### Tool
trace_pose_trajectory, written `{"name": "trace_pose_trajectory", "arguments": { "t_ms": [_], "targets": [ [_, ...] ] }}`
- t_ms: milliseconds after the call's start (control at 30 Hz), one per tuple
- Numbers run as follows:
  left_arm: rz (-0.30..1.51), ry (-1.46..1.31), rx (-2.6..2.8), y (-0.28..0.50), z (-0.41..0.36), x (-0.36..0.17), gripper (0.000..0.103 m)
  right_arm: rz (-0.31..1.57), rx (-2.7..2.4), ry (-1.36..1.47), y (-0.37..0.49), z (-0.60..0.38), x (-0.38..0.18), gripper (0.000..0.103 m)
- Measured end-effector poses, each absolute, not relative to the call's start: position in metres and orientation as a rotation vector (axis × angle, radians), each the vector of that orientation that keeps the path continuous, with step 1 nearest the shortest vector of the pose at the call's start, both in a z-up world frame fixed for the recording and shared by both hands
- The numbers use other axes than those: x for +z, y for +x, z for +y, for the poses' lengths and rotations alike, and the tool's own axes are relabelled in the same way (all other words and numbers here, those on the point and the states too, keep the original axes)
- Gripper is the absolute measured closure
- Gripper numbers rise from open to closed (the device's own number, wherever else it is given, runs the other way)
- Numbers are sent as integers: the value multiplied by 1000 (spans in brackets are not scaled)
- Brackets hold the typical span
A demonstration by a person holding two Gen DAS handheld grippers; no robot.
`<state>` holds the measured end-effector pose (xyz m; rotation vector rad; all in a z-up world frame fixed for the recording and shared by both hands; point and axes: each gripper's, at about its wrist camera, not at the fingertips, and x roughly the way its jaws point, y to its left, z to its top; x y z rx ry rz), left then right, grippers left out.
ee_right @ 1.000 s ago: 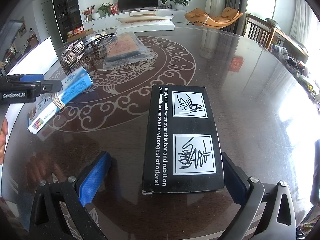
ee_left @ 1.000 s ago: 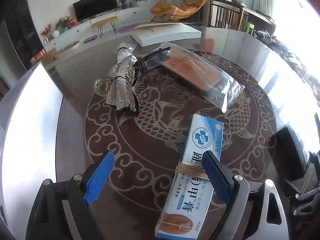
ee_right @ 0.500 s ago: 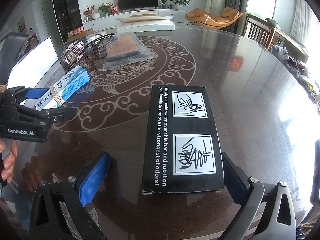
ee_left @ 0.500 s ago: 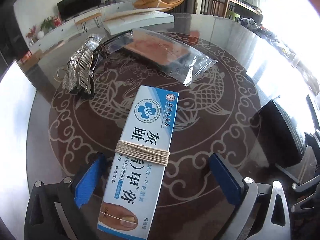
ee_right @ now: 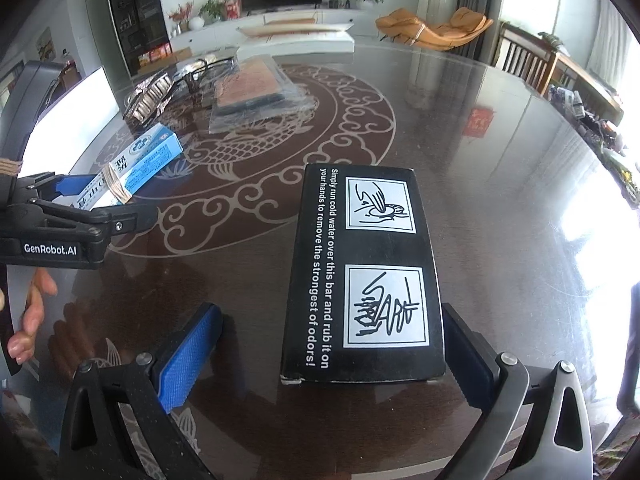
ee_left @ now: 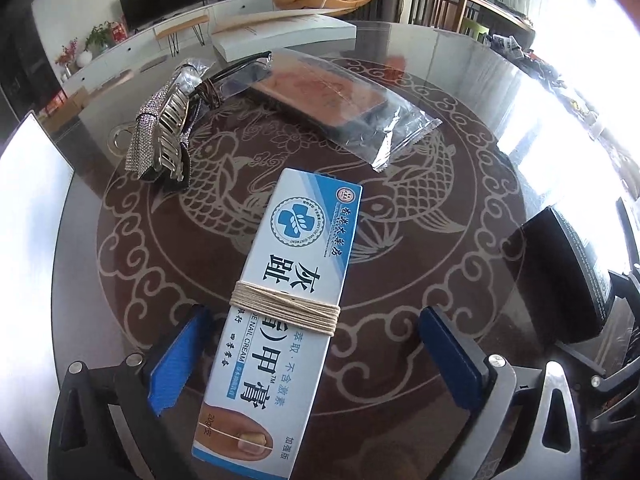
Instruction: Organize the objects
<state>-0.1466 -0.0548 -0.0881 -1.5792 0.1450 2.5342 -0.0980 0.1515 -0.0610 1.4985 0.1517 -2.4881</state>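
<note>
Jaws on both grippers stand wide apart, gripping nothing. Between the blue pads of the left gripper [ee_left: 316,354] lies one nail cream box [ee_left: 294,308], blue and white, printed "NAIL CREAM" with Chinese characters and "20g", bound once round its middle with pale twine [ee_left: 285,307] (the left pad sits just beside the box; contact cannot be told). At 11 o'clock from it on the worktop [ee_left: 472,92] lies one rhinestone hair clip [ee_left: 160,136]; at 12 o'clock, one clear plastic packet [ee_left: 332,104] holding a flat reddish item.

Between the right gripper [ee_right: 332,354] pads rests one black box [ee_right: 362,276], lettered "Simply run cold water over this bar and rub it on your hands to remove the strongest of odors!", with two white pictograms. In that view, "GenRobot.AI" shows on the left gripper at 9 o'clock.
</note>
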Motion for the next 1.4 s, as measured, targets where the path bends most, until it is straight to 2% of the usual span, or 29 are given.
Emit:
{"name": "trace_pose_trajectory", "arguments": {
  "t_ms": [100,167,200,233,267,300,333,467,567,733,867,1000,1133,1267,1367,1400],
  "targets": [
    [171,-1557,2508,-148,-55,-88,0,-8,-2361,1621,-116,170,-54,0],
    [178,-1529,2518,-144,-55,-87,1,-4,-2332,1688,-127,172,-52,0],
    [181,-1492,2528,-140,-55,-84,20,30,-2326,1698,-129,169,-51,0],
    [188,-1451,2544,-135,-56,-79,35,69,-2315,1695,-130,164,-51,5],
    [180,-1436,2548,-132,-58,-75,59,100,-2306,1690,-130,159,-52,21],
    [152,-1443,2539,-129,-61,-75,60,177,-2351,1674,-128,155,-49,33],
    [111,-1430,2547,-125,-66,-74,60,201,-2363,1671,-127,154,-50,44],
    [-33,-1377,2580,-100,-87,-64,60,107,-2349,1640,-120,158,-42,44],
    [-138,-1311,2609,-76,-102,-46,60,-81,-2303,1582,-112,160,-26,44],
    [-333,-1141,2666,-28,-140,15,60,-244,-2226,1429,-105,124,20,44],
    [-411,-1003,2802,18,-203,69,60,-208,-2123,1286,-97,49,65,44],
    [-447,-1015,2994,62,-279,93,60,-132,-1957,1169,-76,-55,95,44],
    [-533,-1222,3116,95,-346,71,60,-15,-1803,1102,-49,-163,102,44],
    [-697,-1547,3079,102,-387,20,58,112,-1742,1133,-37,-235,72,43],
    [-825,-1583,3058,110,-399,3,48,187,-1759,1197,-38,-257,45,42],
    [-845,-1554,3069,113,-399,4,37,166,-1768,1201,-41,-252,42,42]
  ]
}}
